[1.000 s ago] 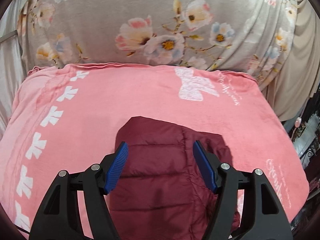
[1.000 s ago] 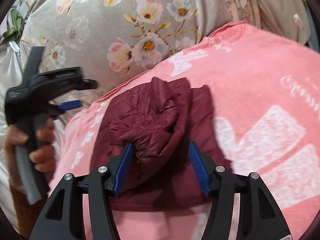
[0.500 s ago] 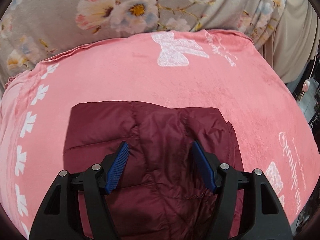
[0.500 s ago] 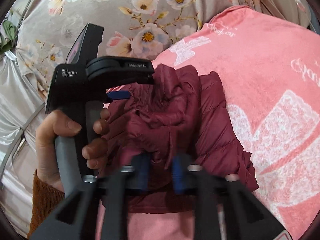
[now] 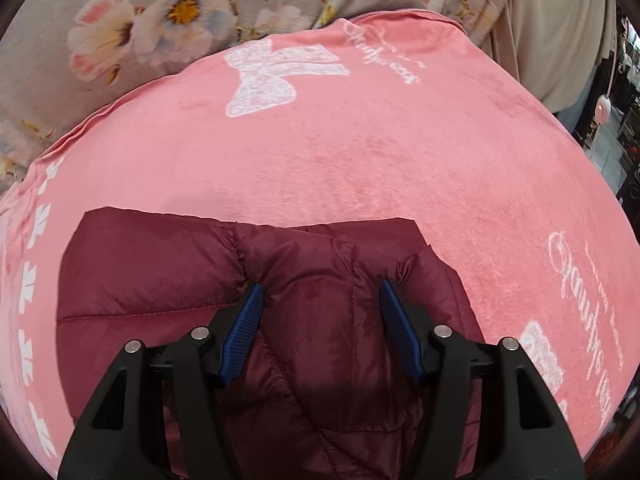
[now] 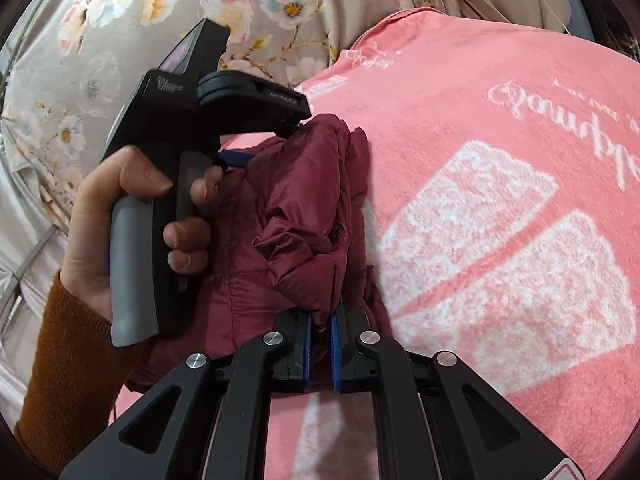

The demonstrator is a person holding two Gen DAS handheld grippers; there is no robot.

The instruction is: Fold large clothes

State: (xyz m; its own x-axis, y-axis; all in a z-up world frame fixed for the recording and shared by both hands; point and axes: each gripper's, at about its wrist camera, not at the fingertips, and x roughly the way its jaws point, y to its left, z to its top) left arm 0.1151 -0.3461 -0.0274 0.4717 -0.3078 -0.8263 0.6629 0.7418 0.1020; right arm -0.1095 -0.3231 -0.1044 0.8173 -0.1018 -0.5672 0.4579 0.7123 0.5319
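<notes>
A dark red padded jacket lies on a pink blanket, towards its near edge, with a flowered sheet beyond the blanket's far side. The jacket is already partly folded into a thick bundle.

The right gripper has just been closing and now pinches a puffy fold of the jacket tight between its blue pads, at the bundle's near end. The left gripper has its fingers spread, one on either side of a raised ridge of the jacket; they have been narrowing slightly, but the pads do not press on the cloth yet. In the right wrist view a hand in a brown sleeve holds that left gripper at the bundle's far left.

The step in hand looks like taking a second hold so the bundle can be folded or smoothed. To do it well, the left fingers should sink deeper around the ridge before closing and catch every layer, since the slick shell will likely slip. The right pinch should hold steady, keeping the fold from springing open.
</notes>
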